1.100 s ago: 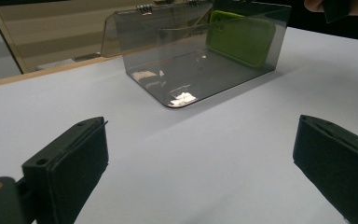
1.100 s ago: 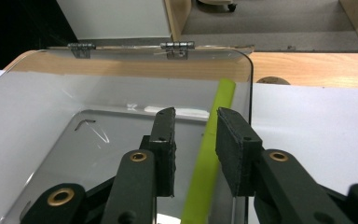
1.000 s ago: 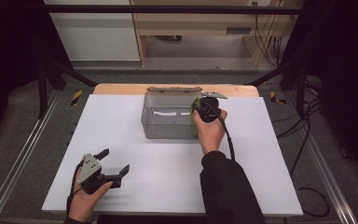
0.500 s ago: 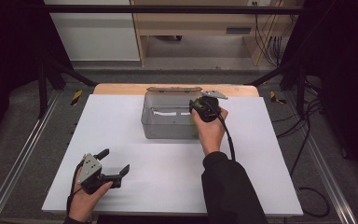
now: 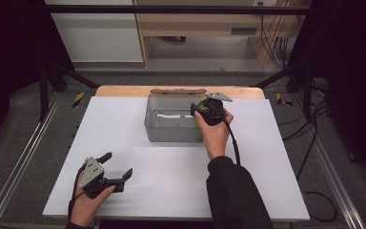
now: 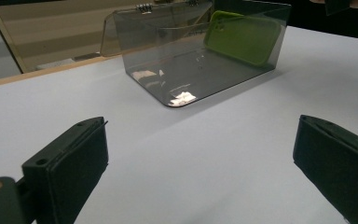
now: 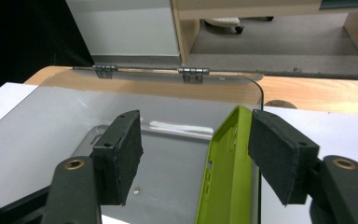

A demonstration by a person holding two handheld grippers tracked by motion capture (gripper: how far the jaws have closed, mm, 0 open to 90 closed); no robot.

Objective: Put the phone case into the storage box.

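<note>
Right gripper (image 7: 193, 161) poised over clear hinged box (image 5: 171, 125) at the table's (image 5: 171, 191) far side; jaws have just been opening, now apart. Green phone case (image 7: 223, 172) stands on edge inside the box against its right wall, apparently touching the right pad. Left gripper (image 5: 119, 168) rests near the front edge, jaws wide, nothing between.

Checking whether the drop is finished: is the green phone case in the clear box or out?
In. The green phone case stands on edge inside the clear box, leaning against its wall, lid open.
</note>
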